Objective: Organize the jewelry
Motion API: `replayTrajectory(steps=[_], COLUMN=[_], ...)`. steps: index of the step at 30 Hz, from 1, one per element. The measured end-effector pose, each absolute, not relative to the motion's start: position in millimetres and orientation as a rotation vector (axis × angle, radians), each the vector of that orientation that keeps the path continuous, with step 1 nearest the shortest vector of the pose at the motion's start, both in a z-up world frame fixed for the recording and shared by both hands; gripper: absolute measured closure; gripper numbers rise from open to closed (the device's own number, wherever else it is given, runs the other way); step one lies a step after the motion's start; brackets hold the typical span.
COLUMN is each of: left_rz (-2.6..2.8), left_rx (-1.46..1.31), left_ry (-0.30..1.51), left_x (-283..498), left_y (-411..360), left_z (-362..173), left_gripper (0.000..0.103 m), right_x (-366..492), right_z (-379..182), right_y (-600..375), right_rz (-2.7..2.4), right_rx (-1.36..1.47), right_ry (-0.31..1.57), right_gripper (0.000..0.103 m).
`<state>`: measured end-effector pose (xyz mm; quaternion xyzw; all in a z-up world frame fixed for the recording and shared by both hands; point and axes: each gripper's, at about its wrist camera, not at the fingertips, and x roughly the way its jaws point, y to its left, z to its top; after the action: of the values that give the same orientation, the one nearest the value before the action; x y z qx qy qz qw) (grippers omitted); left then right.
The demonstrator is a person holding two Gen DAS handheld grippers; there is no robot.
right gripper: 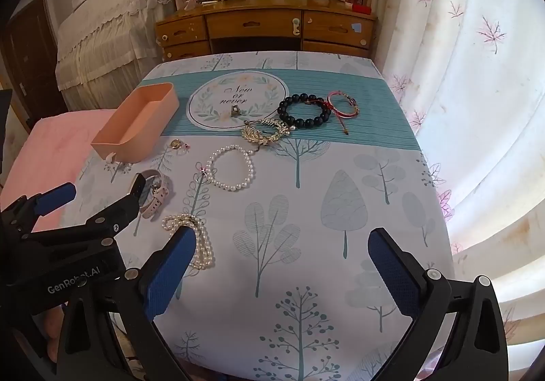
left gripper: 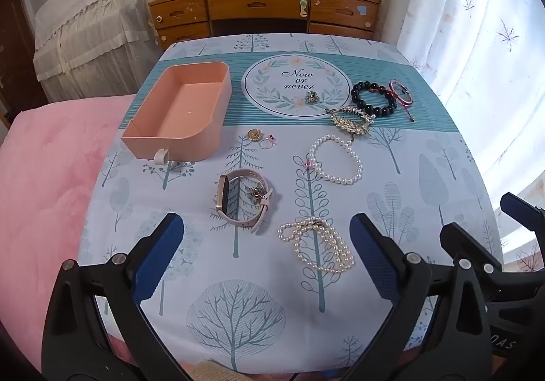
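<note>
An empty peach tray point(left gripper: 177, 108) point(right gripper: 136, 123) sits at the table's left. Jewelry lies loose on the tree-print cloth: a pink watch point(left gripper: 243, 202) point(right gripper: 153, 193), a heaped pearl necklace point(left gripper: 318, 243) point(right gripper: 192, 238), a pearl bracelet point(left gripper: 335, 159) point(right gripper: 231, 168), a gold leaf brooch point(left gripper: 351, 120) point(right gripper: 265, 132), a black bead bracelet point(left gripper: 374, 98) point(right gripper: 303, 111), a red cord bracelet point(left gripper: 402, 93) point(right gripper: 342, 105), a gold pendant point(left gripper: 254, 135) point(right gripper: 175, 143), a ring point(left gripper: 266, 143). My left gripper point(left gripper: 265, 258) is open, near the watch and necklace. My right gripper point(right gripper: 282, 268) is open over bare cloth.
A round "Now or never" mat point(left gripper: 296, 84) carries a small ornament point(left gripper: 310, 96). A pink blanket point(left gripper: 44, 193) lies left of the table. A wooden dresser point(left gripper: 262, 13) stands behind, curtains point(left gripper: 477, 40) on the right.
</note>
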<state>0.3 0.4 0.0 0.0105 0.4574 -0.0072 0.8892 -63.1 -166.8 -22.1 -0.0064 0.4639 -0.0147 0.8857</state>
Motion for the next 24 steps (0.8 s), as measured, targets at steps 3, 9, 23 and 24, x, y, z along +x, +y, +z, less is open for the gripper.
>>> replayTrajectory(steps=[3,9,23,24], left_rz=[-0.019,-0.026,-0.025,-0.024], left_rx=[0.015,0.014,0.016,0.015], left_ry=[0.950,0.950,0.947,0.948], left_x=[0.5,1.3,-0.5,-0.5], left_y=[-2.4,0.6,2.4,2.9], left_z=[-0.6,-0.7,-1.4,-1.7], left_gripper=[0.006,0.007,0.007,0.007], right_x=[-63.0,-62.2,-60.0,-59.9], right_z=[-22.1,-23.5,-20.8,-19.7], right_y=[-167.4,-166.3,-165.1,-164.9], right_rz=[-0.034,-0.035,-0.028,-0.028], right_rx=[-0.017,-0.015,-0.011,-0.012], right_ry=[0.966,0.966,0.969,0.969], right_gripper=[0.001,0.001,0.001,0.001])
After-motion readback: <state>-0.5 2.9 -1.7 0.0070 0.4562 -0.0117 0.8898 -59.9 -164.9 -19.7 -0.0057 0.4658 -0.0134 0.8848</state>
